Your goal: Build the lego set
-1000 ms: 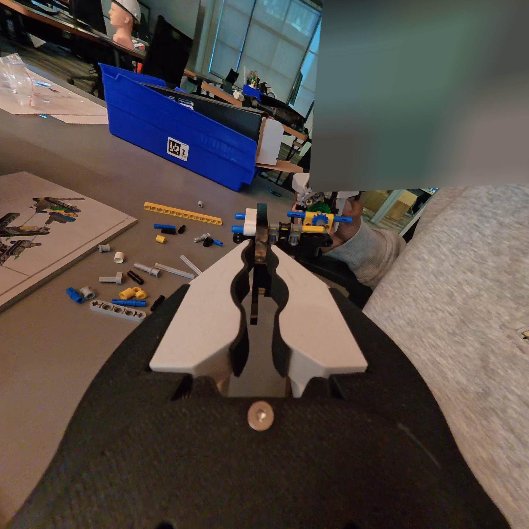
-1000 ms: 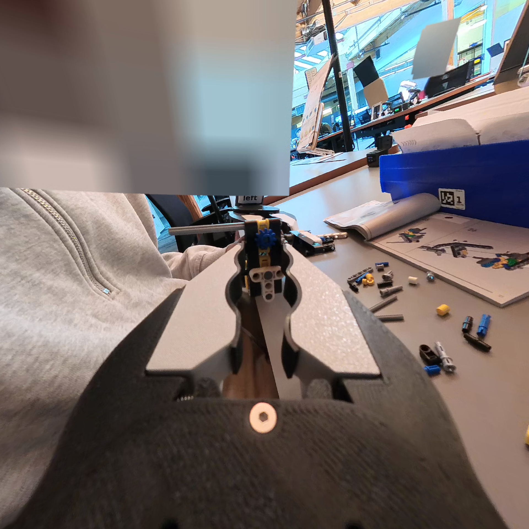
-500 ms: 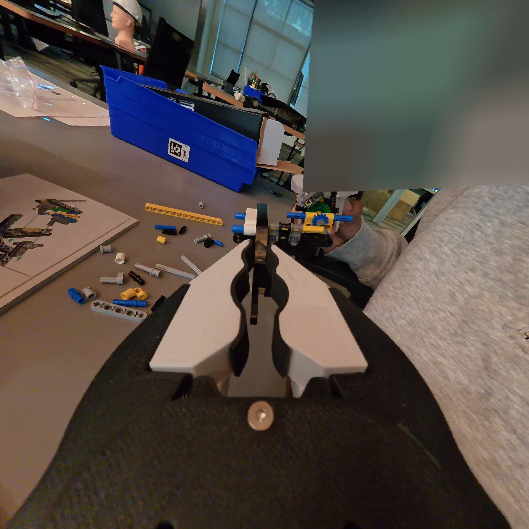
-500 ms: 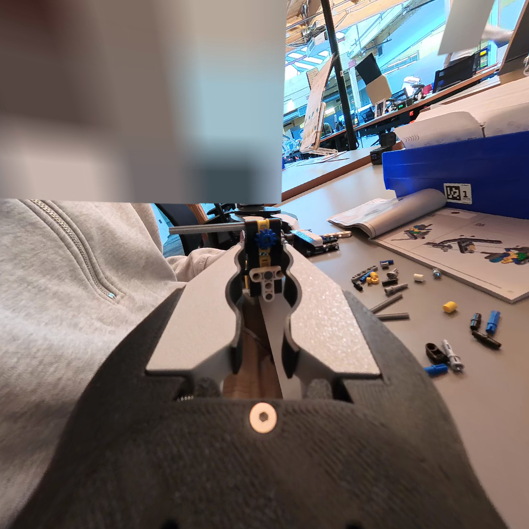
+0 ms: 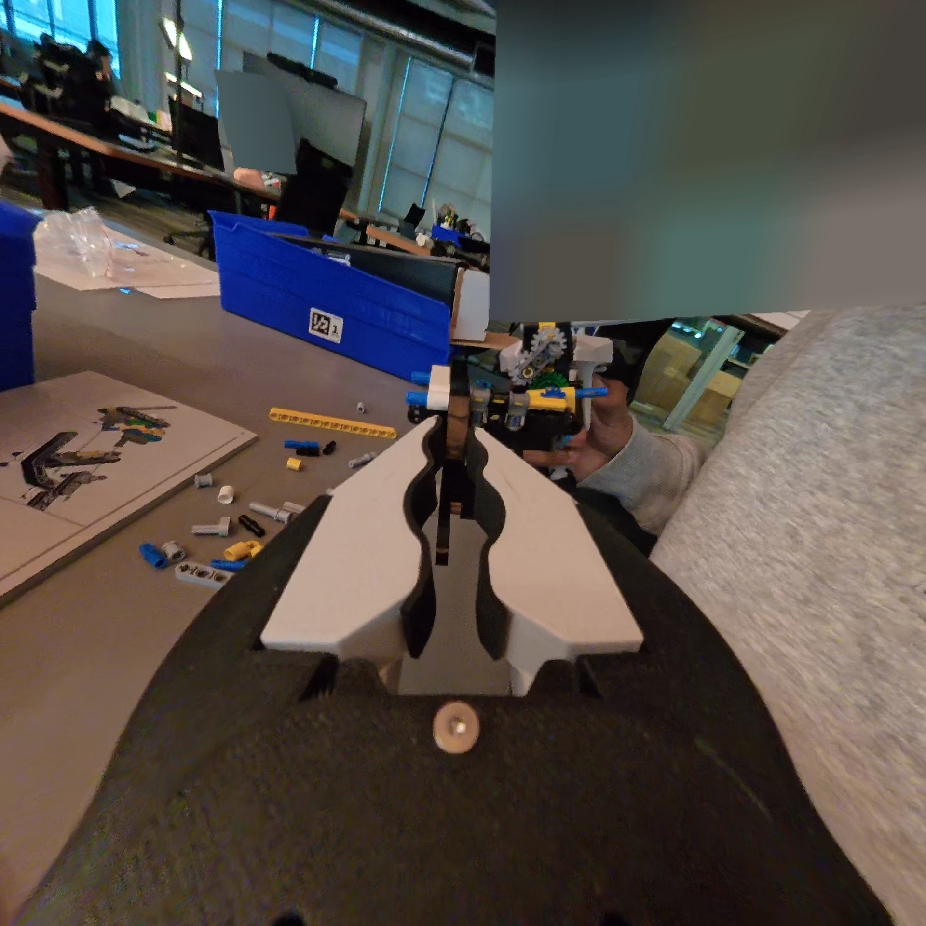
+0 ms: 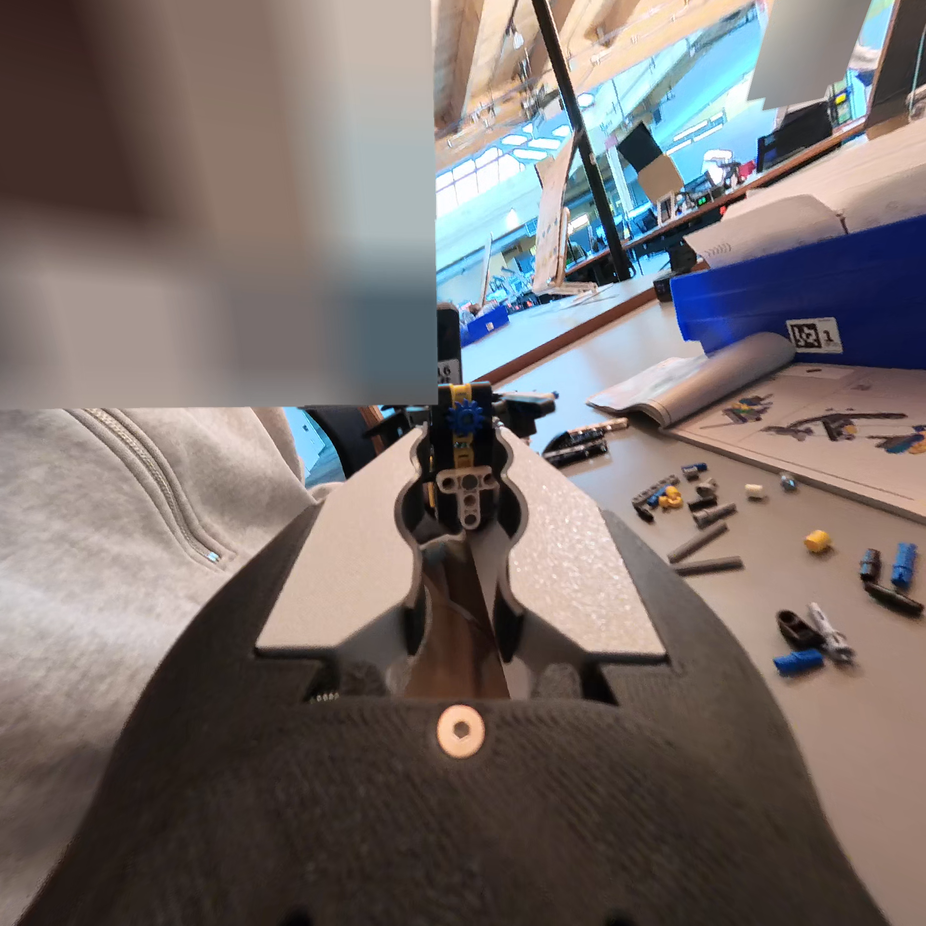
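Both grippers hold one lego assembly (image 5: 526, 401) in the air in front of a person in a grey sweater. My left gripper (image 5: 453, 426) is shut on a black beam at the assembly's left end, next to a white block and blue pins. The other end has a yellow beam, a grey gear and a green gear, and the right gripper's white fingers (image 5: 591, 351) clamp it there. In the right wrist view my right gripper (image 6: 463, 446) is shut on the assembly (image 6: 463, 451); a blue gear and a white T-piece face the camera.
Loose small parts (image 5: 235, 526) and a long yellow beam (image 5: 331, 424) lie on the grey table beside an open instruction booklet (image 5: 100, 466). A blue bin (image 5: 330, 295) stands behind. The right wrist view shows the same parts (image 6: 701, 506), booklet (image 6: 827, 436) and bin (image 6: 801, 300). One gripper's finger ends stand about 8 cm off the other's.
Both views have tilted upward and the assembly has turned a little. A grey gear now shows on top in the left view. The grey axle no longer shows in the right view.
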`<state>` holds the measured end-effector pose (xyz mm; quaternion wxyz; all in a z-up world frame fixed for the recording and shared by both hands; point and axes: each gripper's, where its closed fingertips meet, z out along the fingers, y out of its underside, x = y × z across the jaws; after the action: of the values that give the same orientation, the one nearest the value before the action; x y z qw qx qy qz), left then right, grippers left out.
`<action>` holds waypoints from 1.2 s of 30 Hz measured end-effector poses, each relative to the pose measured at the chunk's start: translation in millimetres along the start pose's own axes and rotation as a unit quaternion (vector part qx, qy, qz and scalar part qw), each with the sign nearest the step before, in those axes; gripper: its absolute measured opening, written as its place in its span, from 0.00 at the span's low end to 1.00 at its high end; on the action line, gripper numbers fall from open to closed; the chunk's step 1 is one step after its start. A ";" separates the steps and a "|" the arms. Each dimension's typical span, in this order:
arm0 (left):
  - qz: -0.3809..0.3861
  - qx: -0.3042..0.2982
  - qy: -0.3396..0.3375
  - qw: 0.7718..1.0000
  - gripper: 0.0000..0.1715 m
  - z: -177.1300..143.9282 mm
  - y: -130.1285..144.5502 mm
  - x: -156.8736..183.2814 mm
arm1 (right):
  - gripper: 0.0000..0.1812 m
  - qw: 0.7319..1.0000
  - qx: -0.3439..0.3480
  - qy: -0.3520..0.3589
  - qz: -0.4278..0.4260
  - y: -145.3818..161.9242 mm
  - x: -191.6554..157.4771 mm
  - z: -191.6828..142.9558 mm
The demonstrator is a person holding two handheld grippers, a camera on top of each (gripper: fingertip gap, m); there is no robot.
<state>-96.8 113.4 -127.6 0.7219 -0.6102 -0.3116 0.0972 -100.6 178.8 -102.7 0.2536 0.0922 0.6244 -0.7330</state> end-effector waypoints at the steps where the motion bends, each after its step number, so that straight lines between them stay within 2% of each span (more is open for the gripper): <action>1: 0.000 0.007 0.005 1.000 0.03 -0.9 -1.6 1.0 | 0.12 1.000 0.001 0.000 -0.001 -0.5 -0.6 0.4; 11: -0.006 0.022 0.017 1.000 0.03 -2.9 -5.7 1.9 | 0.12 1.000 0.000 0.006 -0.020 -2.0 -4.4 1.5; 13: -0.006 -0.002 0.007 1.000 0.03 -1.2 -0.6 -1.6 | 0.12 1.000 -0.004 0.016 -0.024 -1.2 -1.5 0.2; 17: -0.005 -0.100 -0.029 0.994 0.03 -2.8 21.4 -14.5 | 0.12 0.997 -0.015 0.062 -0.034 0.0 12.5 -7.7; 21: 0.024 -0.213 -0.063 0.975 0.03 -9.5 48.5 -25.5 | 0.12 0.994 -0.029 0.096 -0.031 2.5 24.1 -12.9; 24: 0.067 -0.268 -0.078 0.958 0.03 -12.5 62.6 -30.4 | 0.12 0.994 -0.036 0.105 -0.022 5.2 28.8 -14.8; 33: 0.088 -0.318 -0.098 0.939 0.05 -14.5 73.3 -40.0 | 0.12 0.993 -0.035 0.113 -0.013 3.9 34.1 -18.7; 36: 0.087 -0.319 -0.111 0.937 0.10 -17.1 70.1 -41.5 | 0.12 0.993 -0.032 0.114 -0.012 3.7 34.5 -19.1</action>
<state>-102.9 94.4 -208.4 0.4388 -0.8185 -0.3499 0.1227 -131.8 188.0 -125.4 0.1753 0.1595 0.6736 -0.7000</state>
